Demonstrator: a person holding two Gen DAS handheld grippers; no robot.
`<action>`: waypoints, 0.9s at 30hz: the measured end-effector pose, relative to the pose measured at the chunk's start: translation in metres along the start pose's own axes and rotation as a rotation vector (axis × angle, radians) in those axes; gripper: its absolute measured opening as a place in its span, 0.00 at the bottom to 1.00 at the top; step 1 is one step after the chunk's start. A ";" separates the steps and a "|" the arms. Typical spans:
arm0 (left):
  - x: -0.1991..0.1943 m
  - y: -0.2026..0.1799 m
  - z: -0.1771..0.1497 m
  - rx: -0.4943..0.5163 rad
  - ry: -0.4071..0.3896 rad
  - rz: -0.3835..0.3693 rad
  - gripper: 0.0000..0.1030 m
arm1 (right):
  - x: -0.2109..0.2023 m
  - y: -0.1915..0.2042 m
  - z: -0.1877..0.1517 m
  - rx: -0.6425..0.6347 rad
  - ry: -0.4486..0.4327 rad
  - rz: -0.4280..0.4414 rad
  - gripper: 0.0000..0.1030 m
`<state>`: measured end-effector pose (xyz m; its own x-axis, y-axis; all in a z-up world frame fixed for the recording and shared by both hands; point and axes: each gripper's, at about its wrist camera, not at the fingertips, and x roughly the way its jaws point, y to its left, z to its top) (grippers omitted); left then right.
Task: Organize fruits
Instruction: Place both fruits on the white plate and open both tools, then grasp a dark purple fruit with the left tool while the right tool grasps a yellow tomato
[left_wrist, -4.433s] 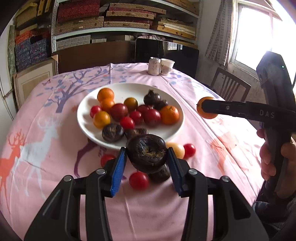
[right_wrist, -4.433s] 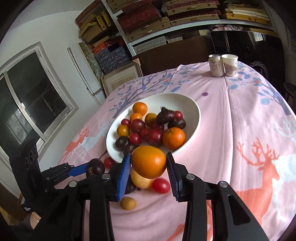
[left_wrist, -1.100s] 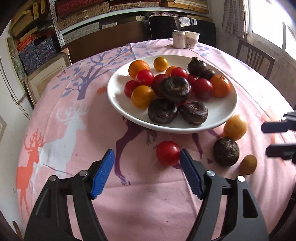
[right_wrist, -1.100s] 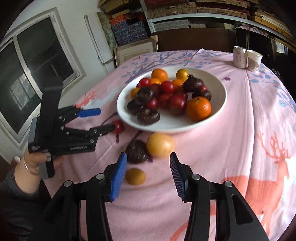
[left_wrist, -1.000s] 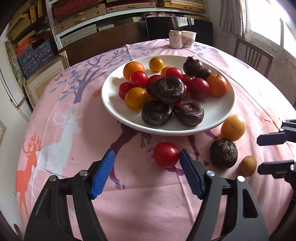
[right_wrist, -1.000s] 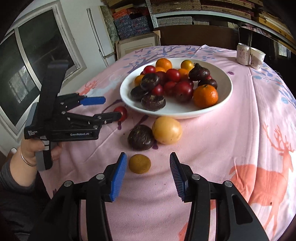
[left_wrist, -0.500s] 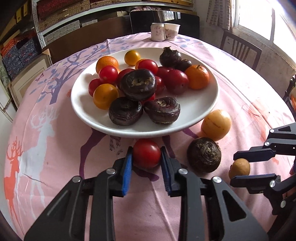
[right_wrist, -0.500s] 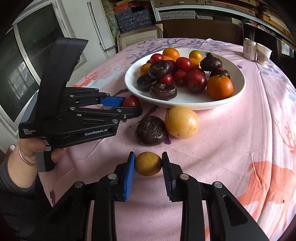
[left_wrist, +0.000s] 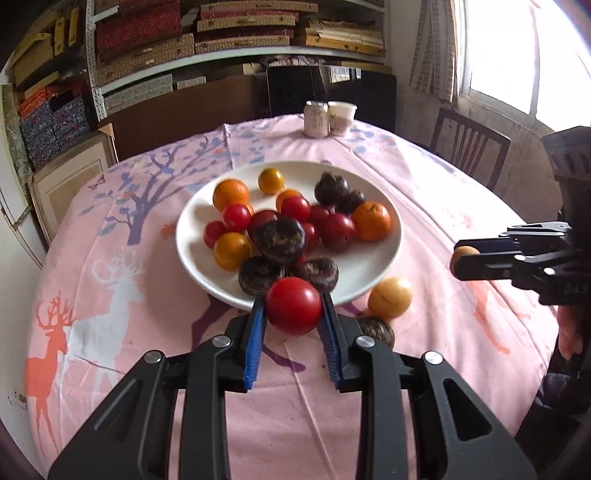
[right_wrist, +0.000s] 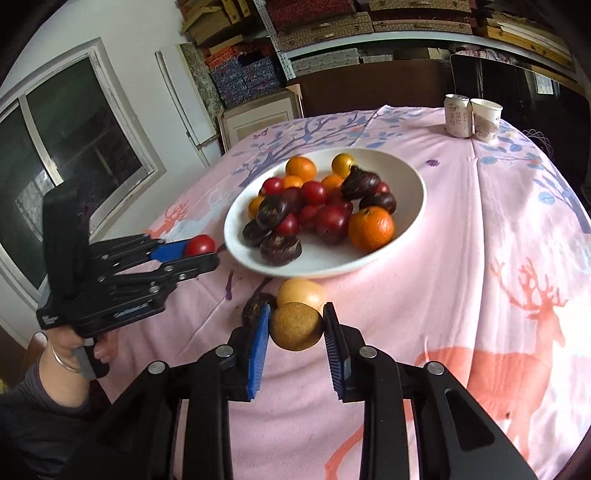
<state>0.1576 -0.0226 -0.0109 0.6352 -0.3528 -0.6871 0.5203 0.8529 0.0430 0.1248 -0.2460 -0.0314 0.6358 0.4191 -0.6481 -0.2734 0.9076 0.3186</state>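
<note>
L gripper (left_wrist: 293, 314) clamped on round red tomato (left_wrist: 293, 305), lower centre of frame; R gripper (right_wrist: 296, 326) clamped on brownish-yellow fruit (right_wrist: 296, 325), lower centre. Both round, no long axis.

Glossy smooth tomato (left_wrist: 293, 305); matt rough brown fruit (right_wrist: 296, 326); glazed white plate (left_wrist: 376, 262); cloth tablecloth (left_wrist: 424, 369).
</note>
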 end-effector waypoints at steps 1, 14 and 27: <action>0.000 0.003 0.008 -0.009 -0.007 0.010 0.27 | 0.003 -0.004 0.012 0.015 -0.004 -0.004 0.28; 0.071 0.017 0.083 -0.049 0.013 0.115 0.56 | 0.070 -0.018 0.107 0.076 -0.063 -0.070 0.43; 0.026 -0.051 -0.023 0.211 0.074 0.007 0.63 | 0.009 -0.033 0.008 0.084 -0.044 -0.030 0.53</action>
<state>0.1345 -0.0668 -0.0482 0.5999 -0.3116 -0.7369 0.6291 0.7528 0.1938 0.1451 -0.2724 -0.0421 0.6744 0.3883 -0.6281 -0.1934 0.9138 0.3573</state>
